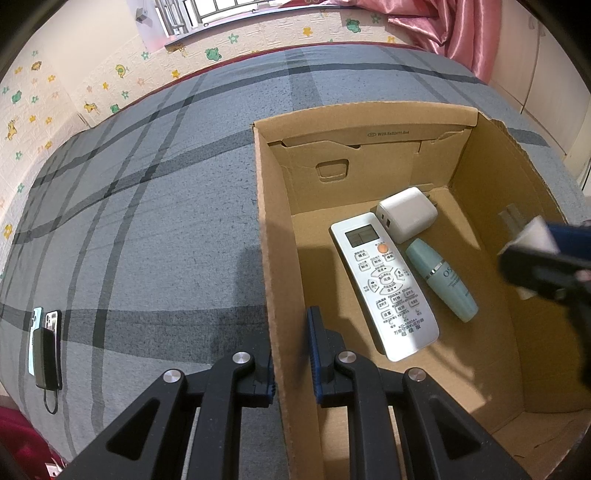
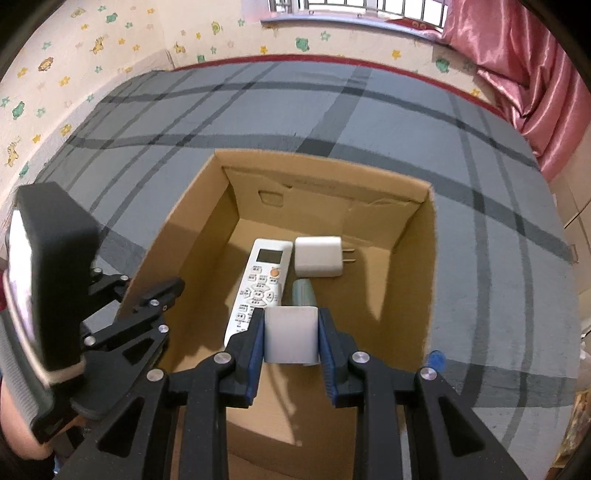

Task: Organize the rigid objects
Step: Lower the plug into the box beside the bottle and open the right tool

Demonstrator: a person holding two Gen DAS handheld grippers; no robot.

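The cardboard box [image 1: 369, 136] carried a small printed line on its far inner flap reading roughly "W29.5x22x11.8x4". Inside it, the white remote control [image 1: 382, 284] showed a small grey screen, an orange button and rows of keys with Chinese characters, with "KD-1000A+" just readable near its lower end. Beside it lay a pale teal bottle [image 1: 441, 278] with a silver band and the letters "OS" visible on its side; the rest of that label was too small to read. A white plug charger [image 1: 406, 214] sat at the remote's top end, touching it, its two prongs pointing away from the remote.

The left gripper [image 1: 291, 354] was clamped on the box's near left wall, one finger outside and one inside. The right gripper [image 2: 291, 332] was closed on a plain white block [image 2: 291, 334], held above the box's interior, over the near end of the remote and bottle.

The box rested on a grey bedcover [image 1: 147, 221] crossed by darker plaid stripes. At its left edge lay two phones [image 1: 44, 332] with a dark power bank on them. Behind stood cream wall panels [image 1: 92, 85] with frog, flower and animal stickers, a barred window [image 2: 354, 11], and a pink satin curtain [image 2: 524, 74].
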